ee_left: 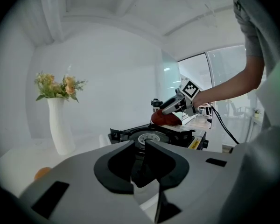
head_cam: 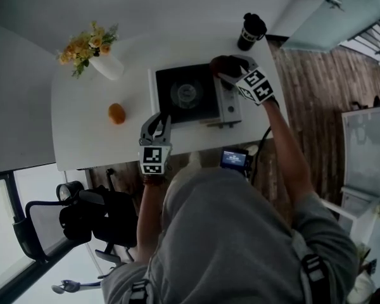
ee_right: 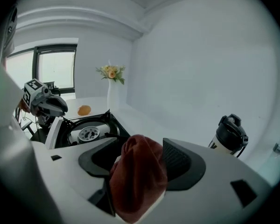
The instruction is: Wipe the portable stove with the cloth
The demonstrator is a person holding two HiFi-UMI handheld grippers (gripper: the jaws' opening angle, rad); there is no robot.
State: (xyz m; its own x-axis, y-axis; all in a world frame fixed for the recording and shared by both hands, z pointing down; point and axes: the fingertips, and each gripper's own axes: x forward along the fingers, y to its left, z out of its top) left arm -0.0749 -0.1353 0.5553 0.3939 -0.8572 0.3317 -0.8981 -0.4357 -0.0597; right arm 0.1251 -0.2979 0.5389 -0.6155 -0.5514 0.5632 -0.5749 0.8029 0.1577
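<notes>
The portable stove, black-topped with a silver front, sits mid-table. My right gripper hovers over its far right corner with a dark red cloth bunched between the jaws. In the right gripper view the jaws stand wide, and the cloth lies loosely between them without being pinched. My left gripper is at the stove's near left corner. Its jaws are slightly apart with nothing between them, and they point at the burner. From the left gripper view, the cloth rests on the stove's far side.
A white vase of flowers and an orange fruit stand left of the stove on the white table. A black tumbler is at the far right corner. A black office chair stands below the table's near edge.
</notes>
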